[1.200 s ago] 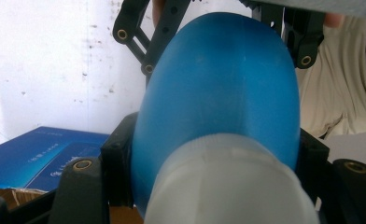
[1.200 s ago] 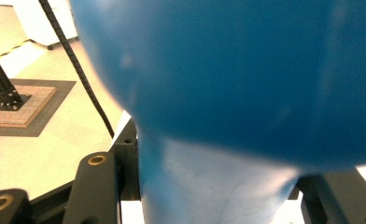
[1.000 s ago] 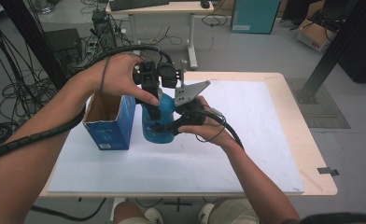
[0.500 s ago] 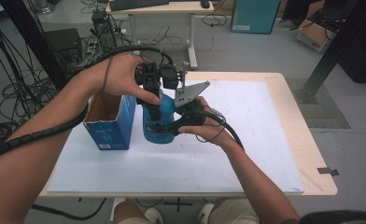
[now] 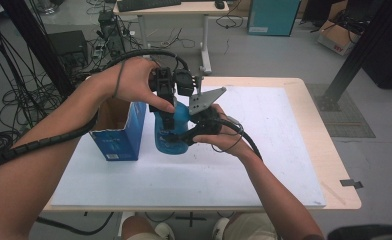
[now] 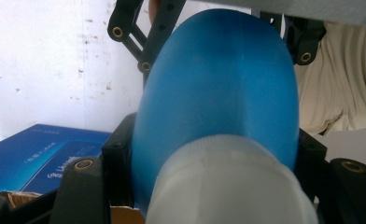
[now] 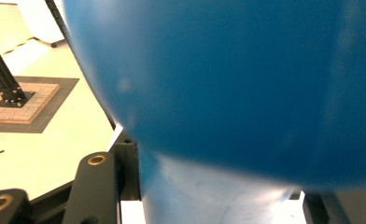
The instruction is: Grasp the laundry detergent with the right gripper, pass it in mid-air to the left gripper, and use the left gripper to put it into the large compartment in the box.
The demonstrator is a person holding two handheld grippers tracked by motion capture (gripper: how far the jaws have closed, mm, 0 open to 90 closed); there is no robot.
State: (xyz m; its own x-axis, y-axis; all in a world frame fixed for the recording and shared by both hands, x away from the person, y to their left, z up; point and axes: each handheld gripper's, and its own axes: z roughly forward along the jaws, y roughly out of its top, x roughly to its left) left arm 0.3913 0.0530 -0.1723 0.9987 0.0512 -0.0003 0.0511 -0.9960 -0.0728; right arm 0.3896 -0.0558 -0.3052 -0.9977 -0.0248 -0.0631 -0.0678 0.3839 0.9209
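The blue bottle (image 5: 166,131) stands upright on the white table (image 5: 264,150), just beside the open blue box (image 5: 120,131). The left gripper (image 5: 170,102) pinches its top from above, jaws either side of the pale cap (image 6: 232,186). The right gripper (image 5: 184,136) clamps its body from the side.

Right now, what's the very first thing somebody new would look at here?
Probably the blue bottle standing mid-table on the white sheet, with both grippers shut on it: the left gripper from above, the right gripper from the side. Next comes the open blue carton standing just left of the bottle.
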